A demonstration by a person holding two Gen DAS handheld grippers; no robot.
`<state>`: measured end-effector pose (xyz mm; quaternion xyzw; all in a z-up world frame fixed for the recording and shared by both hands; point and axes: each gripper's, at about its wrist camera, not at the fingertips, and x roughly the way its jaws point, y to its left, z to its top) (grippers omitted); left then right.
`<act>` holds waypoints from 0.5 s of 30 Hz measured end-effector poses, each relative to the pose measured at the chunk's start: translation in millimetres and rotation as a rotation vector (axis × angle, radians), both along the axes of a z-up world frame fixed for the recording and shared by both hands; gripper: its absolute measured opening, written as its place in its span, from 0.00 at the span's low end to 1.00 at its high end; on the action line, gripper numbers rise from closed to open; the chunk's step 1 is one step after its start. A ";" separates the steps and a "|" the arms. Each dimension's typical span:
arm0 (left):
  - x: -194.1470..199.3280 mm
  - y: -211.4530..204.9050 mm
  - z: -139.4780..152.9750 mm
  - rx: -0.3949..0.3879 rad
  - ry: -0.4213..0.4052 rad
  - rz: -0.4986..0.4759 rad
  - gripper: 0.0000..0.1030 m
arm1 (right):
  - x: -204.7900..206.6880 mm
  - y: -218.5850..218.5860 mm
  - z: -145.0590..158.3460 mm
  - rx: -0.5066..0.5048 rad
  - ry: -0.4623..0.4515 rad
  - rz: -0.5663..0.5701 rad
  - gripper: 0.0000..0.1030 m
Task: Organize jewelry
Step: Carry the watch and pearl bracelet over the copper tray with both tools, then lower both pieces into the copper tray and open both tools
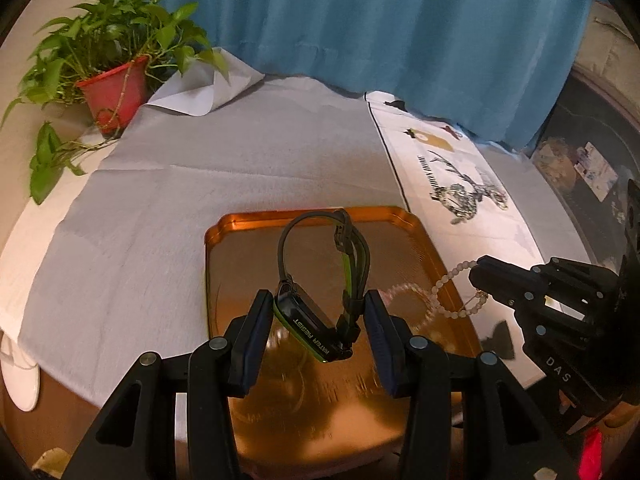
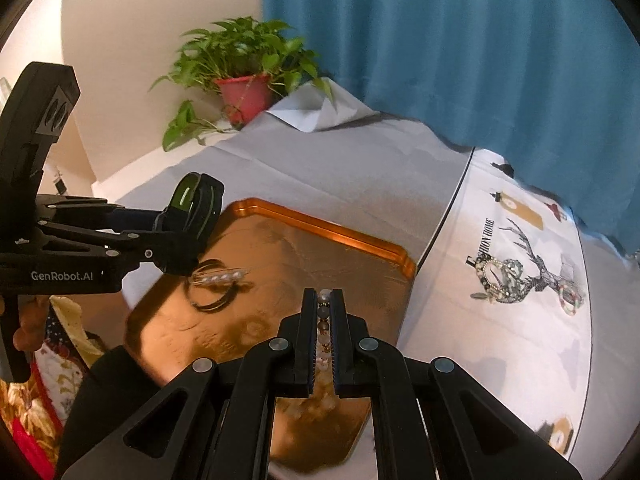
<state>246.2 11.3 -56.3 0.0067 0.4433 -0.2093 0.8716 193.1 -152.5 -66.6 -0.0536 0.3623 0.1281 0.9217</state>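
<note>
Over the copper tray (image 1: 224,264), left gripper (image 1: 318,320) is pinching a black-green watch (image 1: 316,332) between its fingers, case reading "WATER RESIST", strap looping up. Right gripper (image 2: 324,344), marked "DAS", left one "GenRobot.AI", is squeezing a pale bead bracelet (image 1: 448,292) over the tray's right edge. On the tray's left part, a pearl pin and dark ring (image 2: 216,284) are lying; its far half is sitting open. Right of it, a "FASHION HOME" deer mat (image 2: 500,340) is carrying more jewelry (image 2: 500,280). Grey cloth is covering the tabletop (image 1: 240,168); potted plant (image 1: 112,60) far left, blue curtain (image 1: 360,20) behind.
</note>
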 end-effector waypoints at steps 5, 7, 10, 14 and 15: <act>26.9 -5.4 -15.1 0.023 0.020 0.019 0.58 | 27.5 -4.9 -16.2 -0.002 0.028 -0.023 0.08; 31.6 -5.1 -19.3 0.064 0.009 0.050 0.82 | 37.6 -4.4 -27.5 -0.027 0.082 -0.035 0.19; 27.9 -2.5 -27.5 0.120 0.011 0.071 0.94 | 34.2 -8.1 -42.5 -0.053 0.131 -0.073 0.73; -2.5 -6.8 -38.8 0.221 0.035 0.043 0.94 | 3.7 -14.3 -47.5 -0.052 0.137 -0.093 0.74; -11.7 -7.7 -39.5 0.233 0.031 0.043 0.94 | -4.3 -15.2 -46.8 -0.048 0.141 -0.098 0.74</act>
